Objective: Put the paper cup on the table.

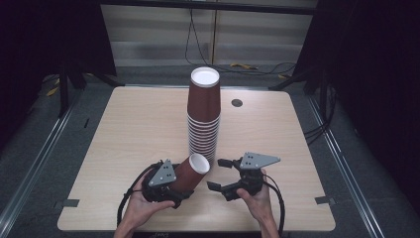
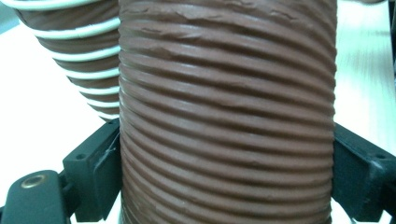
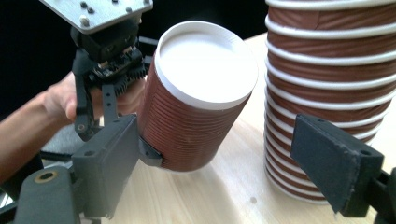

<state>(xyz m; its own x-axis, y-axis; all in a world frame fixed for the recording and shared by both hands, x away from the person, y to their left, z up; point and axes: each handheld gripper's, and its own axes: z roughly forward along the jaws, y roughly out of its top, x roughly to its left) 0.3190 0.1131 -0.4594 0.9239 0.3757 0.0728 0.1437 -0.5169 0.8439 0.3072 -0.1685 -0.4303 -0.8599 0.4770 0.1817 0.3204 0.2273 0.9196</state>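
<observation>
A single brown ribbed paper cup is tilted above the table's front, its white closed end facing up and to the right. My left gripper is shut on its ribbed wall, and in the left gripper view both black jaws press the cup from either side. My right gripper hovers open just right of that cup, nothing between its jaws. In the right gripper view the held cup lies by the near left jaw and the tall stack by the right jaw.
A tall stack of upside-down brown cups stands in the middle of the wooden table, just behind both grippers. A round dark cable hole lies to the stack's right. Metal rails run along the floor on both sides.
</observation>
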